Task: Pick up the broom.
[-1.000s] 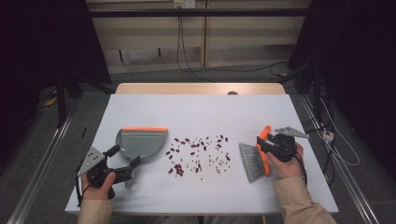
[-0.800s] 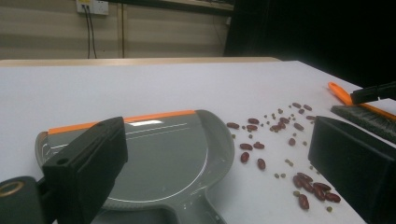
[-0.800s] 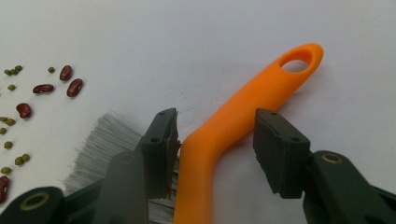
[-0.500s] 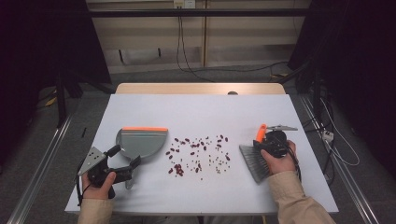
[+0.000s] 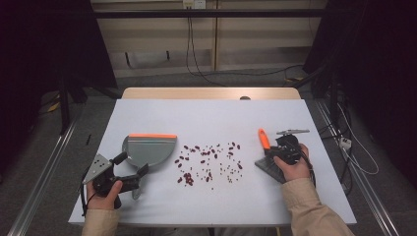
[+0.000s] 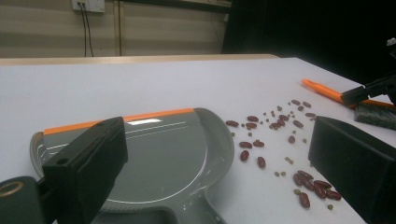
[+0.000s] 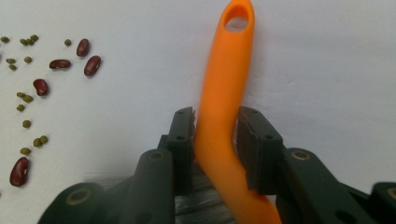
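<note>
A grey dustpan (image 5: 150, 150) with an orange front edge lies at the left of the white table (image 5: 211, 118). My left gripper (image 5: 130, 167) stands open, a jaw on either side of the dustpan's handle (image 6: 187, 214) without touching it. Red beans and small green ones (image 5: 206, 162) are scattered in the middle. At the right lies a brush (image 5: 268, 167), its orange handle (image 7: 229, 70) pointing away from me. My right gripper (image 7: 215, 126) has just been closing on that handle, and both pads now press against its sides.
The table's right edge (image 5: 327, 162) runs close beside the right hand. Beyond the far edge there is a wall with hanging cables (image 5: 189, 39). Metal rails (image 5: 44, 177) run along the floor on both sides.
The right hand has shifted slightly left over the brush, and its jaws have narrowed onto the orange handle. The left hand and the dustpan have stayed still.
</note>
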### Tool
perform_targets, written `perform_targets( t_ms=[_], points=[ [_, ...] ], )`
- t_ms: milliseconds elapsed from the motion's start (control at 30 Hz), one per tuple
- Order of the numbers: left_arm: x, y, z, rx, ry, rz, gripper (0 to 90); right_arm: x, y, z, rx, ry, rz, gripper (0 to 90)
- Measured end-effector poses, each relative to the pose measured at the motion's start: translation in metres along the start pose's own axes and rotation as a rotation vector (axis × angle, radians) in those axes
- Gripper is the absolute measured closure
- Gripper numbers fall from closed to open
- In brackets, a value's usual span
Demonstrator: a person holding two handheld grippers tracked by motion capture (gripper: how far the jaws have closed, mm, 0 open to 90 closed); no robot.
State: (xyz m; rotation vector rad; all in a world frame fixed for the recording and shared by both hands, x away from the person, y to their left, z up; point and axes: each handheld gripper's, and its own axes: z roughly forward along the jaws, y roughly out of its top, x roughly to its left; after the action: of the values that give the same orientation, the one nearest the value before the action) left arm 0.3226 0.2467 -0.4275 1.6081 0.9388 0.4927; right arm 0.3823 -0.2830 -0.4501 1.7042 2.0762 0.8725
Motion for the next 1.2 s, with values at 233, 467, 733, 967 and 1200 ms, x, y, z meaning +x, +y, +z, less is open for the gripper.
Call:
perform_targets(
  t_ms=[233,467,733,967,1200],
  points=[
    [0.001,0.001,-0.003,-0.009,0.011,-0.002,4.5,0.007,-0.005,-0.002,0.006,-0.060,-0.063,63.6],
    [-0.002,0.001,-0.001,-0.006,0.010,0.009,4.5,0.001,-0.005,0.000,0.011,-0.026,-0.028,67.1],
    [-0.004,0.003,0.000,-0.015,0.008,0.014,4.5,0.000,-0.004,0.002,0.013,-0.024,-0.011,67.5],
    [-0.004,0.006,0.000,-0.025,0.008,0.020,4.5,0.002,-0.002,0.002,0.028,-0.034,-0.009,67.8],
    [-0.006,0.014,-0.001,-0.045,0.014,0.032,4.4,0.001,-0.002,0.001,0.022,-0.033,-0.013,68.2]
  ],
)
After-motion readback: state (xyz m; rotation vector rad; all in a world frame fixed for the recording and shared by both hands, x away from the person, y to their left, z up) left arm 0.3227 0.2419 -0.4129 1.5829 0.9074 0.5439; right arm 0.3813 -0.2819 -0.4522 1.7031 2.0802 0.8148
